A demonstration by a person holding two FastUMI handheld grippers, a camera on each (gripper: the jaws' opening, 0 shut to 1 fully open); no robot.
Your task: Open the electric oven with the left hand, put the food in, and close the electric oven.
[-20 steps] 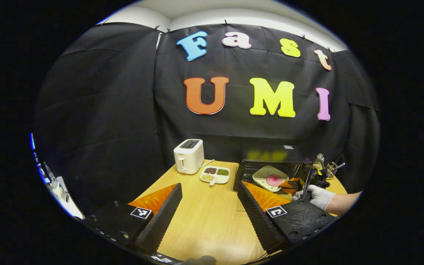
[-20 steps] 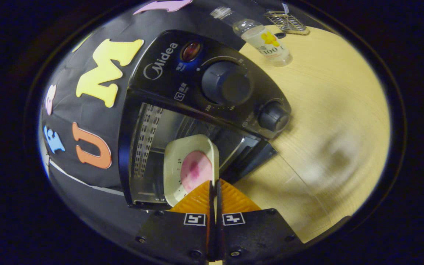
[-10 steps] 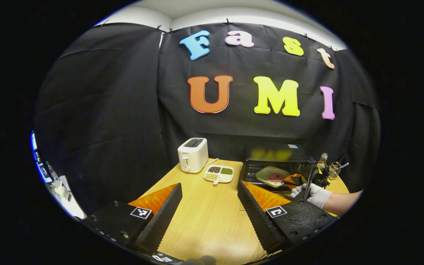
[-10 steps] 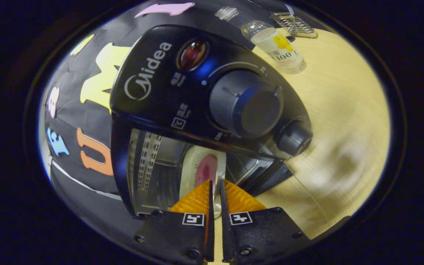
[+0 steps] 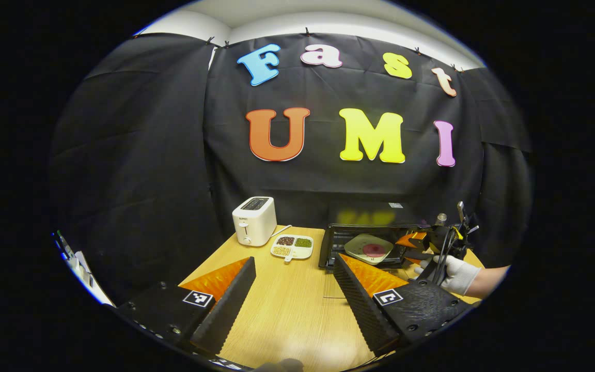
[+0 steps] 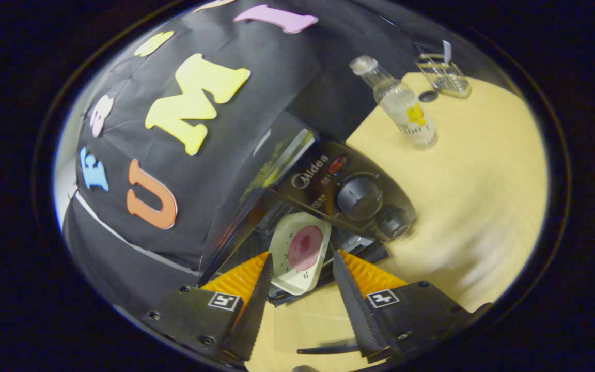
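Oven [image 6: 328, 181] interior mostly hidden behind the plate of food [image 6: 300, 253]; door edge hard to make out. Plate sits at the oven mouth, lower centre of the right gripper view, long axis running up-right into the cavity. Right gripper [image 6: 300, 276] fingers spread wide either side of the plate, not touching. Left gripper [image 5: 292, 274] wide apart, empty, over the table [image 5: 287, 310]. Gloved hand [image 5: 452, 274] lower right, wrist level.

white glove [image 5: 456, 273] (knit), tagged black gripper [image 5: 292, 289]
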